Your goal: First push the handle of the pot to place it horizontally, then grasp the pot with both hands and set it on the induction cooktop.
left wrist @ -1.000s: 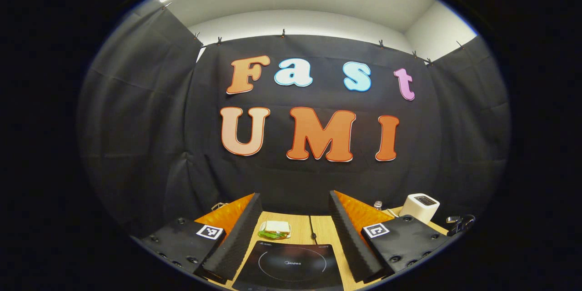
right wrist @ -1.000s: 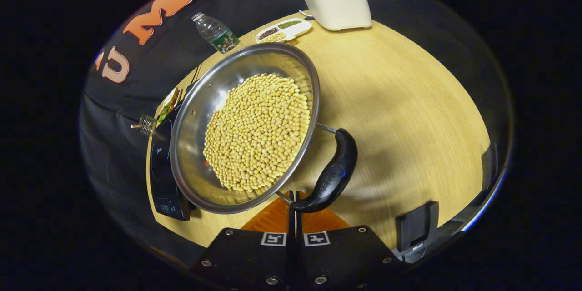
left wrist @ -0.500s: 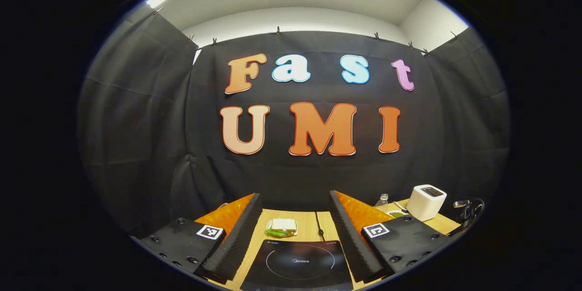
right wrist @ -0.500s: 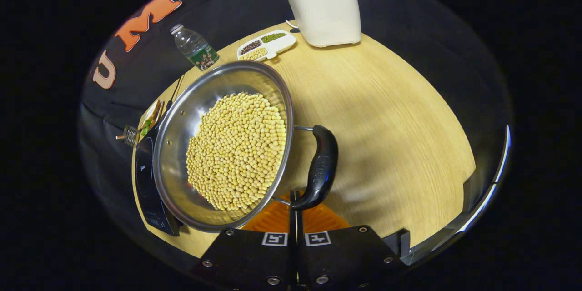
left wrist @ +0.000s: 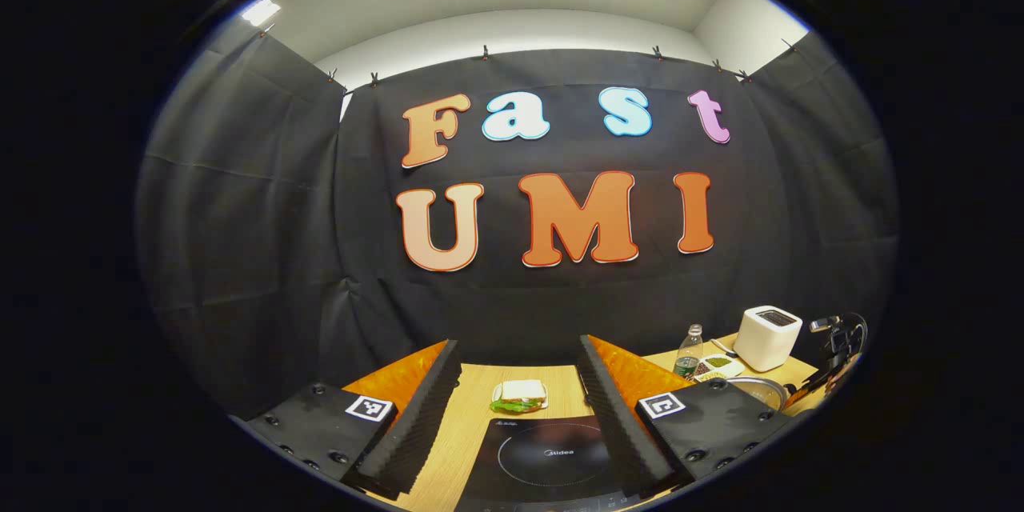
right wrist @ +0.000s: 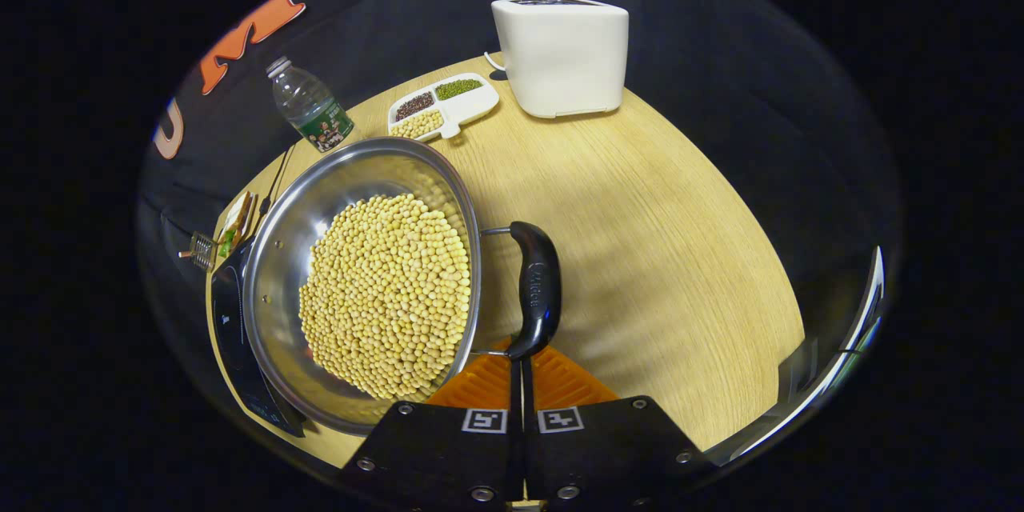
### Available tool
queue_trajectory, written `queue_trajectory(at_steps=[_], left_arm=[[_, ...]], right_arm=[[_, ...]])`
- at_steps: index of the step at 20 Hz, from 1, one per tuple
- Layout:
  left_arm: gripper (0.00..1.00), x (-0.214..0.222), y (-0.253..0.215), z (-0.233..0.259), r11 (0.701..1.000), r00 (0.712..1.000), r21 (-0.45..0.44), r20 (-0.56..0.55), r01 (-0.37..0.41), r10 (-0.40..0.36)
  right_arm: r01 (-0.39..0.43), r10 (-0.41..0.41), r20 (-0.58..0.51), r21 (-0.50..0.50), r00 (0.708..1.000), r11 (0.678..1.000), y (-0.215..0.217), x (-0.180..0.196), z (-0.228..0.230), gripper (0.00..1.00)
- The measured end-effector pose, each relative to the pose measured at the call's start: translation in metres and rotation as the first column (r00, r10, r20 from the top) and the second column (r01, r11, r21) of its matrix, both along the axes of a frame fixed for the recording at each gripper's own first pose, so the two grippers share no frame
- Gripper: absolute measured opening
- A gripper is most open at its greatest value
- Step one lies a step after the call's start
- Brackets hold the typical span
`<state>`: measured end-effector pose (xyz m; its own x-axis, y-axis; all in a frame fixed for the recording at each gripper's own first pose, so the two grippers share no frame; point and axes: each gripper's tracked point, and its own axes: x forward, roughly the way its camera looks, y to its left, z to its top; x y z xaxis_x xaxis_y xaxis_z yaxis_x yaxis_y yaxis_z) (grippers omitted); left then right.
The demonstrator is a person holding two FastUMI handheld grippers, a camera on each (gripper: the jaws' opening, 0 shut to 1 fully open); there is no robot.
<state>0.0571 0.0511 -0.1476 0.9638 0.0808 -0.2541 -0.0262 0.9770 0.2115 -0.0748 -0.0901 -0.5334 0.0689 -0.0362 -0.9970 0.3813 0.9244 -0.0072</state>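
A steel pot (right wrist: 376, 280) full of pale yellow beans sits on the wooden worktop (right wrist: 640, 256), its far side overlapping the black induction cooktop (right wrist: 232, 336). The right gripper (right wrist: 520, 364) has its jaws pressed together, tips touching the near end of the pot's black handle (right wrist: 534, 288). The left gripper (left wrist: 520, 408) hangs above the cooktop with jaws spread wide and holding nothing. A white toaster (right wrist: 560, 56), a divided dish (right wrist: 440, 104) and a water bottle (right wrist: 308, 106) stand toward the worktop's far edge.
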Motion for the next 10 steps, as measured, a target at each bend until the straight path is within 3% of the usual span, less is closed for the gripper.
queue_trajectory(at_steps=[10], left_arm=[[0.99,-0.012,0.019,-0.006,0.999,0.999,0.025,-0.027,-0.022,0.023]], right_arm=[[0.011,-0.01,0.027,-0.019,1.0,1.0,-0.015,0.034,-0.011,0.0]])
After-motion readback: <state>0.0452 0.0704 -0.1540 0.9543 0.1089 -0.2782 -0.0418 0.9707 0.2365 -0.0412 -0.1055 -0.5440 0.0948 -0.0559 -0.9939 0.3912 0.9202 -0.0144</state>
